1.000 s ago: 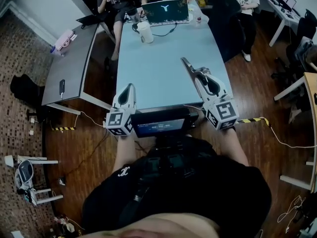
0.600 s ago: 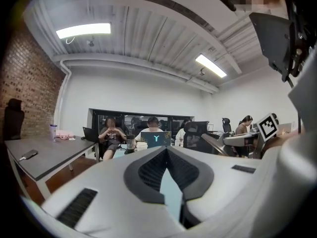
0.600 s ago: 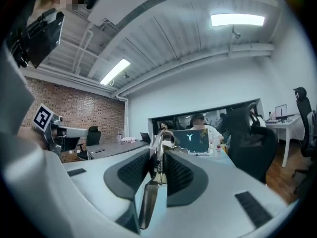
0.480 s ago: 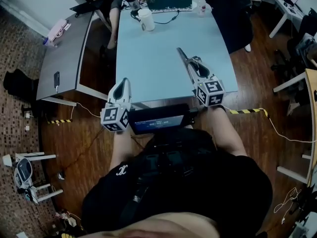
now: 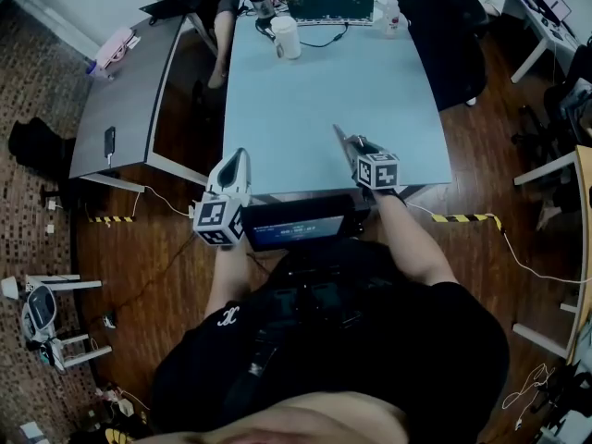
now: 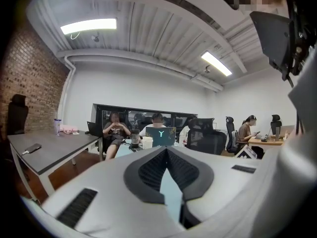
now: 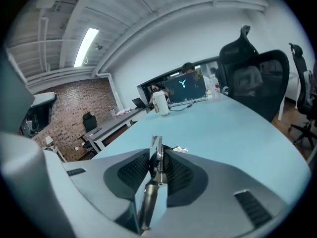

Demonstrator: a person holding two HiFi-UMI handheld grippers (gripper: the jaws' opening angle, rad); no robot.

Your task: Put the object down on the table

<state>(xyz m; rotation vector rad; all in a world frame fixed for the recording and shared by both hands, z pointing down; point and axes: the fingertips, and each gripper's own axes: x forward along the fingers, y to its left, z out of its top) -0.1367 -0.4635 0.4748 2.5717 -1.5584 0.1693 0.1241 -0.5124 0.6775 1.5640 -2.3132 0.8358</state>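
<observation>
Office room with a brick wall on one side and a long light blue table [image 5: 314, 91] down the middle.

The right gripper [image 5: 351, 144] is clamped on a thin shiny metal tool [image 7: 148, 197]. That gripper's own view shows the tool standing on edge between the pads, with its tip poking out past them. It's held over the near end of the blue table, and I can't tell if it touches the top.

The left gripper [image 5: 238, 155] sits near the table's front edge. Its jaws are closed tip to tip with nothing between them.

Containers are all at the far end of the table:
- a white cup [image 5: 286, 37], can't see what's in it
- a dark jar [image 5: 262, 7] just beside the cup
- a small bottle [image 5: 393, 17] on the other side of the open laptop [image 5: 327, 0]

A pink bag [image 5: 118, 49] lies on the grey desk [image 5: 129, 109] to the left, and a phone [image 5: 110, 141] sits nearer on that desk.

The head view only shows the tool as a sliver, so the right gripper view is where you see the grip. The left gripper view shows people seated behind the laptop and the ceiling lights. Only the head view shows the wood floor and the screen [image 5: 298, 225] at the person's chest.
</observation>
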